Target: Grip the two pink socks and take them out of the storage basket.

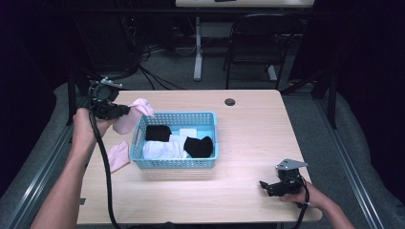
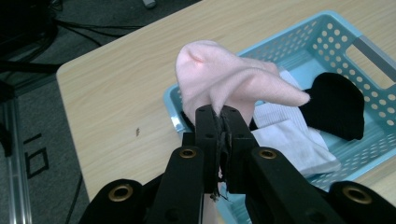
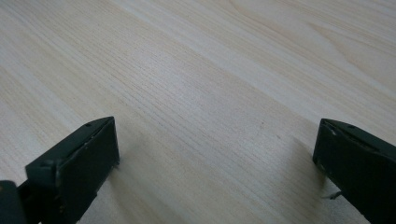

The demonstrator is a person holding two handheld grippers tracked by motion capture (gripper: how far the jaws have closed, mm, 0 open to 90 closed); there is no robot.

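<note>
Pink sock (image 2: 224, 81) hangs pinched between the clenched jaws of the left gripper (image 1: 125, 110), lifted clear of the table (image 1: 248, 138) just outside the left wall of the blue basket (image 1: 138, 138), near the table's left edge. The step in hand looks like carrying this sock over into the basket, where black socks (image 1: 198, 145) and white socks (image 1: 162, 150) already lie. Next, the gripper would need to travel right across the basket's rim, lower, and let go so the sock drops inside without catching on the wall. A second pink sock (image 1: 118, 156) lies flat on the table by the basket's front-left corner. The right gripper (image 1: 267, 187) rests released, jaws wide apart, near the table's front-right corner.
</note>
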